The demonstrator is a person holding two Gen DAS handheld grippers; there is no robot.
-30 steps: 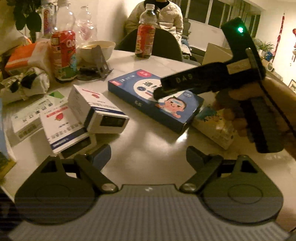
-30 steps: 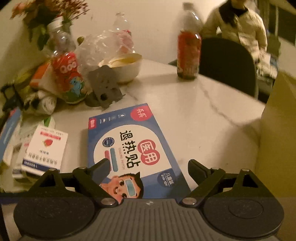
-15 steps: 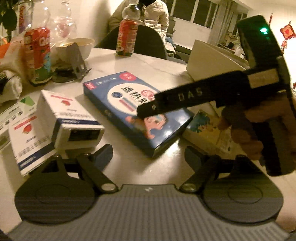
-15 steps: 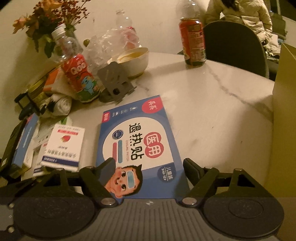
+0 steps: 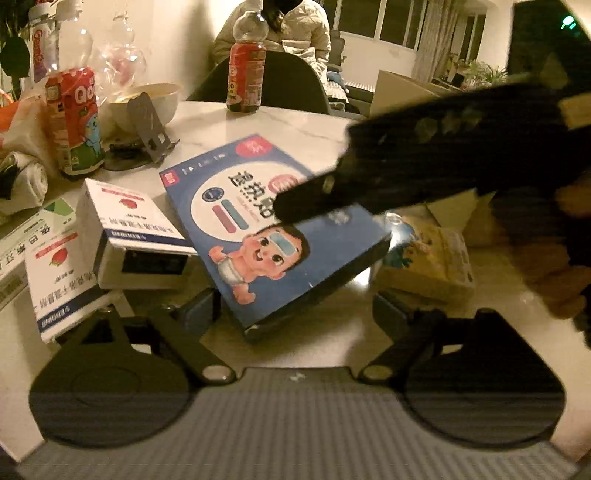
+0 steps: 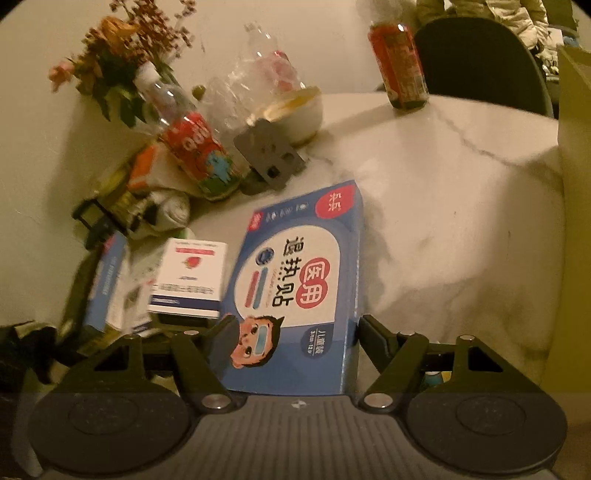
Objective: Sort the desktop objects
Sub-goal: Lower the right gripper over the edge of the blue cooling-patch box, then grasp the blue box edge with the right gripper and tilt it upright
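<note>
A blue fever-patch box (image 6: 295, 280) with a cartoon baby lies slanted on the white marble table (image 6: 443, 192). My right gripper (image 6: 293, 328) is shut on its near end, one finger against each long side. In the left wrist view the same blue box (image 5: 266, 236) sits tilted, its right side raised over a yellow packet (image 5: 424, 258), with the right gripper's black body (image 5: 443, 155) above it. My left gripper (image 5: 293, 310) is open, and the box's near corner sits just ahead of its gap. A white medicine box (image 5: 125, 221) stands to the left.
Flat white boxes (image 5: 55, 273) lie at the left. Behind them are a red-labelled bottle (image 5: 74, 122), a bowl (image 5: 147, 99) and a grey phone stand (image 5: 151, 129). Another bottle (image 5: 245, 74), a dark chair and a seated person (image 5: 280, 33) are at the far edge. A cardboard box (image 6: 576, 184) stands at the right.
My right gripper has come down around the blue box's near end and narrowed onto it; the box now sits tilted. My left gripper has moved closer to the box.
</note>
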